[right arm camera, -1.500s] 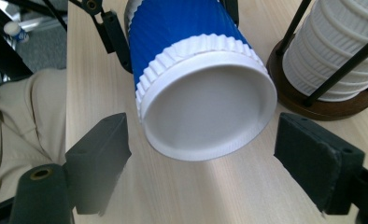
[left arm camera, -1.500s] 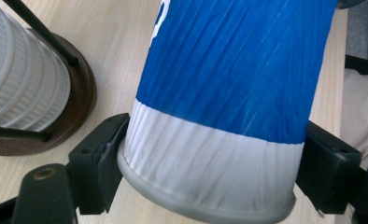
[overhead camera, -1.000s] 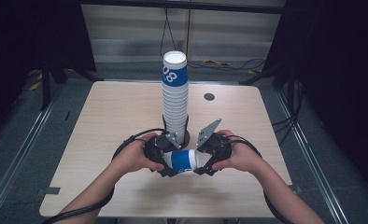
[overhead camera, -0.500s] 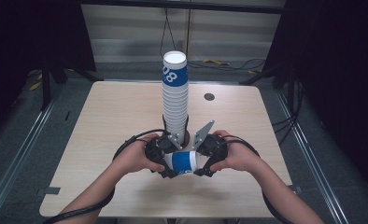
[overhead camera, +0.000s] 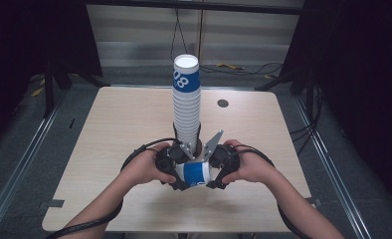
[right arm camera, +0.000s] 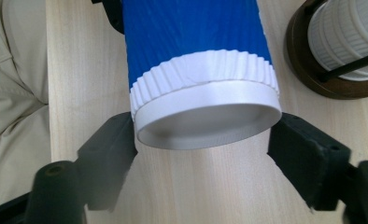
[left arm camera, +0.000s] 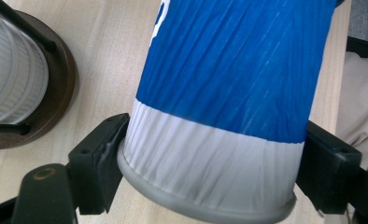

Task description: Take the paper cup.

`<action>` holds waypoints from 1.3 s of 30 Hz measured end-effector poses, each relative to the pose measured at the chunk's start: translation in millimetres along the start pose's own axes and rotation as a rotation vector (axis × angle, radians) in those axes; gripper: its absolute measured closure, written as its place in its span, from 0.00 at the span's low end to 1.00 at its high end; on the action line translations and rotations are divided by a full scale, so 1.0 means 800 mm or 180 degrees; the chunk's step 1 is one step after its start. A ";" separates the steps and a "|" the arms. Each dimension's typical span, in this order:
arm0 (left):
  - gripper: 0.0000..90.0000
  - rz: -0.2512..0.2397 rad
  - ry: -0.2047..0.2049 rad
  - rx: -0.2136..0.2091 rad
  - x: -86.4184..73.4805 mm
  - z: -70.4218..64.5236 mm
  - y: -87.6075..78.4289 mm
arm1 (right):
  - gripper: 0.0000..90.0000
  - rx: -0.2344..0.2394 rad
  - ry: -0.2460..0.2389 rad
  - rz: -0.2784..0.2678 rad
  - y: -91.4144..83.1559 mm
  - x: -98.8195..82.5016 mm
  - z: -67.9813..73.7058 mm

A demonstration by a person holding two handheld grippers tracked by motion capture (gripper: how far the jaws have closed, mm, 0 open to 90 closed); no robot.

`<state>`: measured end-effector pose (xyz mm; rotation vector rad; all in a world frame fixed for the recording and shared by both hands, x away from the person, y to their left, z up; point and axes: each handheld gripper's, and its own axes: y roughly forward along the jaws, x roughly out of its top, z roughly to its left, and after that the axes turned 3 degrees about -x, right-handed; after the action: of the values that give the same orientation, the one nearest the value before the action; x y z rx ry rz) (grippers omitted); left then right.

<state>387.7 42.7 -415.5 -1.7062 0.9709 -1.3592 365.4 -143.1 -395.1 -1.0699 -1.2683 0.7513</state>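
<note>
The right tongs [overhead camera: 210,175] have just been closing around the base end of the blue-and-white cup [overhead camera: 195,174] lying between the two hands.

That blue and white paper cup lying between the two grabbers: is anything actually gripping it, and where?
The left gripper clamps the cup at its white rim end. The right gripper, jaws just closing, brackets the base end, one jaw still apart.

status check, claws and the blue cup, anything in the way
Left claw clamped on the blue cup's rim end. Right claw just closing at its base, pads not yet pressing. Cup stack stands close behind, nothing blocking.
</note>
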 end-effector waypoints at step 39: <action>0.22 0.0020 0.0006 0.0001 0.004 -0.001 0.000 | 0.29 0.0004 -0.0138 -0.0029 0.005 0.007 0.003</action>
<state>387.2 39.4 -413.9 -1.7006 0.9761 -1.3571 364.6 -136.0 -396.6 -1.0512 -1.3085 0.7720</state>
